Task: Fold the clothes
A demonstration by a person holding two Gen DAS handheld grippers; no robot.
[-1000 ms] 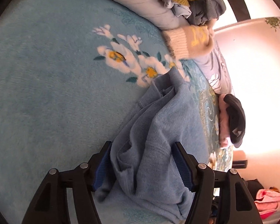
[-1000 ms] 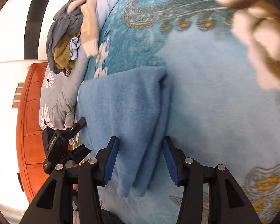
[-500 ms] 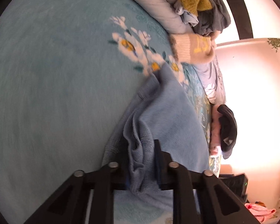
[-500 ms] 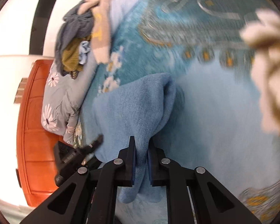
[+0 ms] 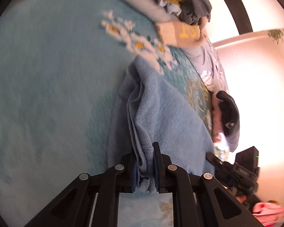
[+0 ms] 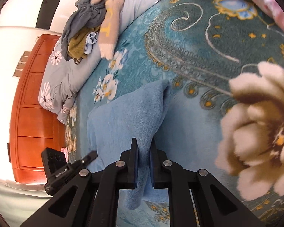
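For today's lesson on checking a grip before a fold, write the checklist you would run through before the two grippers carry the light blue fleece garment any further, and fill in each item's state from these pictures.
1. Left gripper clamped on the light blue fleece garment: ok, bunched layers are pinched between its pads.
2. Right gripper clamped on the same garment: ok, one thin edge is pinched.
3. All layers caught on the left side: cannot tell, the folds hide each other.
4. Landing area on the teal flowered blanket free of other clothes: ok beside the garment.
5. Pile of grey and mustard clothes clear of the garment: ok, it sits apart on the grey daisy-print quilt.
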